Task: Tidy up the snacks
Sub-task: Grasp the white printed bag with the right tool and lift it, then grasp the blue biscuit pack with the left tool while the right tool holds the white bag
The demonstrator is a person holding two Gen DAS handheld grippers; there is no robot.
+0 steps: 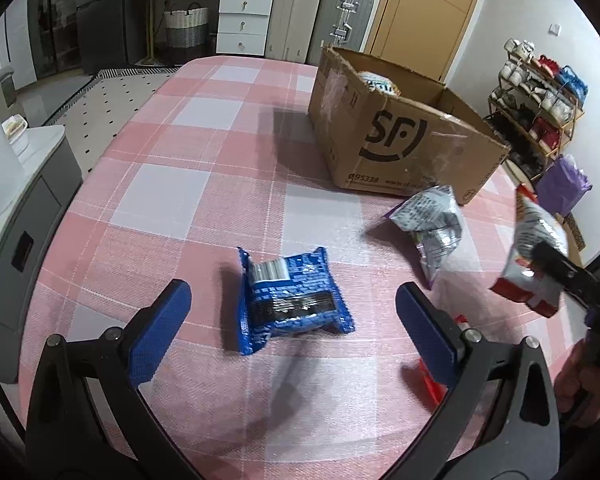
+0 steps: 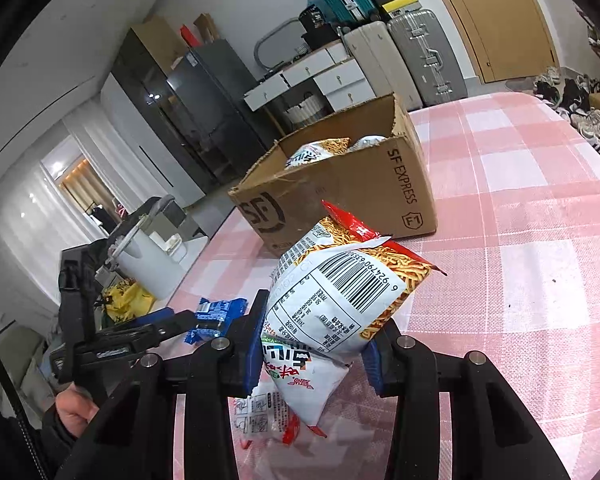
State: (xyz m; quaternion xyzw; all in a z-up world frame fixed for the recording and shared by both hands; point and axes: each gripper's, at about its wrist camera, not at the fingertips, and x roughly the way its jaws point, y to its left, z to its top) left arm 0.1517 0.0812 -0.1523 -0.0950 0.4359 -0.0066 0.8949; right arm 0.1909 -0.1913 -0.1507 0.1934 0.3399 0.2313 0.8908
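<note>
You've got the noodle-snack bag [image 2: 340, 304] pinched in the right gripper [image 2: 312, 354], jaws closed partway on its lower half, pads squeezing the foil from both sides. The bag sits off the checked tablecloth [image 2: 520, 280], barcode side facing the cam, top end tilted toward the SF Express carton [image 2: 340, 196].

Judging by the task, the step in hand is carry-and-drop into that carton. To do it well:
- Keep the squeeze steady; the bag is puffy and slick, and prob. slides if you ease off mid-air.
- Clear the near wall of the carton w/ the bag's hanging bottom corner before you go over the rim.
- Aim for the free side inside; at least two packs lie in there already, toward the far end.
- Let go low, inside the walls, not from above.

Pose: right gripper points forward and somewhat down, carton ahead and a bit left in its view, near but not yet over it. Left gripper [image 1: 292, 328] hangs above the table w/ jaws wide apart and nothing in them, aimed steeply down at the blue cookie pack [image 1: 292, 300], which lies flat between the finger lines but untouched. The silver snack bag [image 1: 432, 224] lies beside the carton's near corner. A red-and-white pack [image 1: 430, 380] is half hidden under the left gripper's right finger; can't tell what it is.
</note>
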